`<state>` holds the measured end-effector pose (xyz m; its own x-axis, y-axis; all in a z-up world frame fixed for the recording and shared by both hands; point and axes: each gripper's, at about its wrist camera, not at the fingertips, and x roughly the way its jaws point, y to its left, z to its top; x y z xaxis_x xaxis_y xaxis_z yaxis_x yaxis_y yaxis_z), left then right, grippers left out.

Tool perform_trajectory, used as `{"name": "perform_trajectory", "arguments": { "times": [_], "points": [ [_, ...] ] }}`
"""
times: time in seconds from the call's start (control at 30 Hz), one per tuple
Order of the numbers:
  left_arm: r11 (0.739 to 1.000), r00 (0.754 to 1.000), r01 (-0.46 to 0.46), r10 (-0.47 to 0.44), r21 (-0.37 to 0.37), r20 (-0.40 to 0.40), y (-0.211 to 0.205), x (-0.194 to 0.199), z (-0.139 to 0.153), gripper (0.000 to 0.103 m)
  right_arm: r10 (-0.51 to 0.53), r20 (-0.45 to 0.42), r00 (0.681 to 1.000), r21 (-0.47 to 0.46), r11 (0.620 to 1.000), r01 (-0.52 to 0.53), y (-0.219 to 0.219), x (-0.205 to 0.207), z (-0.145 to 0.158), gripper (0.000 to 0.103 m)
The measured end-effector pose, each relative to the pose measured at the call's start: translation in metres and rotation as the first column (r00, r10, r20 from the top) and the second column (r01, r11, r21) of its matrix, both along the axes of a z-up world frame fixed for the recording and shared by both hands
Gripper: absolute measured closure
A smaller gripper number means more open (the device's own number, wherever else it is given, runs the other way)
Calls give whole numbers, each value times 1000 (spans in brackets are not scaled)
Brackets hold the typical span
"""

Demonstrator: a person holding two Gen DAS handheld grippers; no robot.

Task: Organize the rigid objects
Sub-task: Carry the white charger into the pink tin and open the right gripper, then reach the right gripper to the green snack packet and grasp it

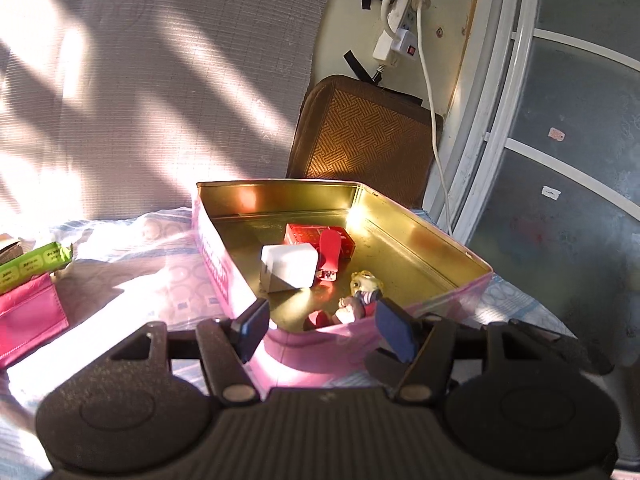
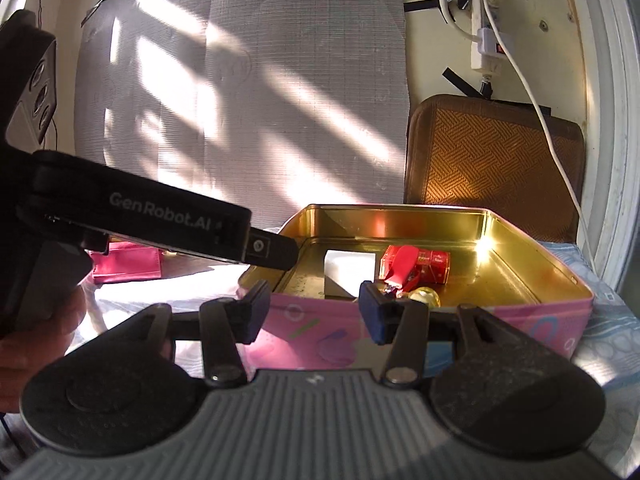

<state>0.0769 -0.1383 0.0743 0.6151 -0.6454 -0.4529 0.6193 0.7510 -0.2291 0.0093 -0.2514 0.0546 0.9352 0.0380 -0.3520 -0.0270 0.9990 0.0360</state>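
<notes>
A pink tin (image 1: 420,236) with a gold inside stands open on a patterned cloth. In it lie a white cube (image 1: 288,266), a red box (image 1: 306,234), a red clip (image 1: 330,252) and a small doll figure (image 1: 362,294). My left gripper (image 1: 324,330) is open and straddles the tin's near corner, with only the thin wall between the jaws. In the right wrist view its finger (image 2: 276,250) reaches the tin's (image 2: 440,332) left rim. My right gripper (image 2: 316,314) is open in front of the near pink wall, holding nothing. Behind it show the white cube (image 2: 350,270), red box (image 2: 434,266) and red clip (image 2: 402,266).
A pink pouch (image 1: 30,316) and a green packet (image 1: 32,268) lie left of the tin. A brown woven cushion (image 2: 492,160) leans on the wall behind it, under a power strip (image 1: 400,20) with hanging cables. A hand (image 2: 36,336) holds the left gripper.
</notes>
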Motion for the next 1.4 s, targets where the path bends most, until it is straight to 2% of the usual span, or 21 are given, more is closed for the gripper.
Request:
{"name": "perform_trajectory", "arguments": {
  "times": [0.13, 0.27, 0.4, 0.47, 0.53, 0.6, 0.63, 0.7, 0.8, 0.9, 1.0, 1.03, 1.1, 1.13, 1.17, 1.2, 1.3, 1.4],
  "points": [
    [999, 999, -48, 48, 22, 4, 27, -8, -10, 41, 34, -28, 999, 33, 999, -33, 12, -4, -2, 51],
    [991, 991, -131, 133, 36, -36, 62, 0, -27, 41, 85, -59, 995, 30, 996, -83, 32, 1, -5, 51],
    [959, 961, -268, 273, 90, -50, 101, 16, -44, 41, 156, -99, 983, 28, 988, -154, 57, 14, -11, 51],
    [936, 938, -338, 343, 100, -41, 122, 25, -50, 41, 190, -120, 975, 24, 982, -188, 69, 24, -15, 51],
    [901, 902, -424, 430, 94, -47, 146, 35, -58, 41, 228, -148, 962, 30, 974, -226, 81, 41, -17, 51],
    [872, 867, -486, 489, 50, -95, 168, 45, -66, 41, 256, -167, 952, 43, 967, -252, 91, 60, -18, 51],
    [853, 843, -521, 517, 15, -148, 181, 51, -70, 41, 268, -173, 948, 53, 963, -263, 96, 71, -18, 51],
    [827, 818, -559, 538, -58, -204, 200, 57, -72, 41, 286, -175, 942, 81, 958, -276, 105, 94, -13, 51],
    [797, 790, -599, 570, -82, -228, 212, 61, -73, 41, 300, -154, 941, 146, 949, -279, 111, 132, -1, 51],
    [794, 788, -599, 563, -100, -249, 215, 62, -74, 39, 270, -161, 949, 266, 938, -221, 107, 185, 5, 51],
    [796, 789, -597, 558, -104, -258, 215, 63, -74, 38, 206, -234, 950, 383, 918, -105, 102, 237, -3, 46],
    [796, 789, -596, 556, -106, -261, 215, 64, -74, 37, 196, -282, 939, 441, 896, -55, 100, 255, -10, 44],
    [796, 789, -595, 555, -107, -263, 216, 63, -74, 37, 228, -385, 894, 567, 823, 34, 93, 286, -29, 42],
    [795, 788, -597, 556, -109, -264, 216, 62, -74, 37, 257, -431, 865, 616, 784, 74, 92, 296, -39, 44],
    [793, 786, -600, 559, -110, -265, 217, 62, -74, 37, 273, -452, 849, 634, 768, 91, 91, 299, -43, 50],
    [788, 782, -606, 564, -111, -266, 219, 63, -74, 37, 284, -441, 852, 647, 758, 82, 93, 294, -42, 67],
    [772, 769, -623, 577, -123, -273, 223, 62, -74, 37, 262, -358, 896, 569, 822, -13, 100, 259, -12, 73],
    [767, 769, -626, 579, -137, -272, 225, 60, -73, 37, 284, -269, 920, 544, 833, -99, 88, 204, 13, 77]
  ]
}}
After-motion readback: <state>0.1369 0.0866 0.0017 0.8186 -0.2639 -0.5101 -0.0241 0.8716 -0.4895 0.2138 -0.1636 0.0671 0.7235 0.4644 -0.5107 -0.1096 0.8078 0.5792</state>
